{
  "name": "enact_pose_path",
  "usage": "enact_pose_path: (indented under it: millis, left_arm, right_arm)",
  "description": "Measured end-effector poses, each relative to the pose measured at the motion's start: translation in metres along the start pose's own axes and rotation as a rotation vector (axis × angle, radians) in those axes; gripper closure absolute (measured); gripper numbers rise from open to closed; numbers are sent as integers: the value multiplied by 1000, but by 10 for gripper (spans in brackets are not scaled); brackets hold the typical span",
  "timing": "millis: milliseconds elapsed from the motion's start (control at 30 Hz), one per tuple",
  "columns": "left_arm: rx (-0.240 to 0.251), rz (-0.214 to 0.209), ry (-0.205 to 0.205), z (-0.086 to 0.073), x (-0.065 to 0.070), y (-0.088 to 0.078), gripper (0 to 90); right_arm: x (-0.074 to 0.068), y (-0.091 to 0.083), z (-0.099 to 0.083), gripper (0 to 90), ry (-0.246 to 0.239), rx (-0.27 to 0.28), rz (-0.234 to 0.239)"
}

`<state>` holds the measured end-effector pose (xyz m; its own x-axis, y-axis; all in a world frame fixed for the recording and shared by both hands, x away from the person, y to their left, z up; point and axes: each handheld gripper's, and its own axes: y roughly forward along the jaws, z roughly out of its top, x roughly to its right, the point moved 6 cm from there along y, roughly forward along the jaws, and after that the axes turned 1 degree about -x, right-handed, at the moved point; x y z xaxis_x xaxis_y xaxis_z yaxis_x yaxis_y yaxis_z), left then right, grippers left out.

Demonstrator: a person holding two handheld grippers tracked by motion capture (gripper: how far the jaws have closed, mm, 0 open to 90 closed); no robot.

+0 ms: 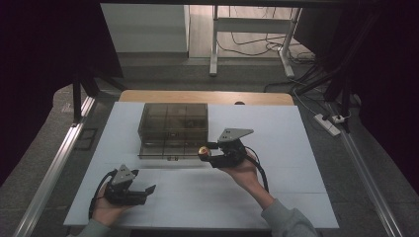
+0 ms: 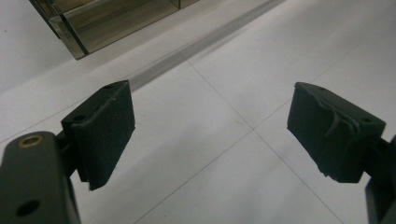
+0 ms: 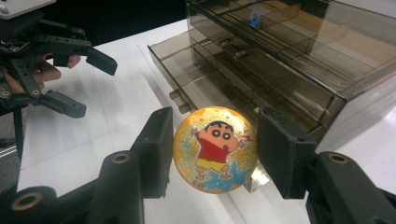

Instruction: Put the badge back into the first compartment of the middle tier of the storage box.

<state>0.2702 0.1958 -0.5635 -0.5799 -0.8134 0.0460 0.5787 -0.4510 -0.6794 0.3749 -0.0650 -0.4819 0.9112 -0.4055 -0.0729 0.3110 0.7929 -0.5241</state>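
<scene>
Clamped in the right gripper [image 3: 212,154], the cartoon ball [image 3: 215,149] sits at six o'clock of the drawer box [image 3: 299,60]. Carry it level, squeeze steady, toward the pulled-out drawer [image 3: 205,77] at eleven o'clock. Left gripper [image 2: 210,135] gapes wide, empty.

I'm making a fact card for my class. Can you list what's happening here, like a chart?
held thing: round glittery ball with a cartoon boy
holder: right gripper, shut on the ball
other tool: left gripper, jaws open, nothing between them
box: smoky clear drawer box, bottom drawer pulled out a little
ball's place: just in front of the drawer box, above the table
surface: white table
</scene>
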Motion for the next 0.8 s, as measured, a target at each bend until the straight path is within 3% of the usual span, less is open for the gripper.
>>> enact_pose_path:
  millis: [800]
  left_arm:
    - [2, -1, 2, 0, 0, 0, 151]
  right_arm:
    - [-14, 20, 14, 472, -22, 6, 44]
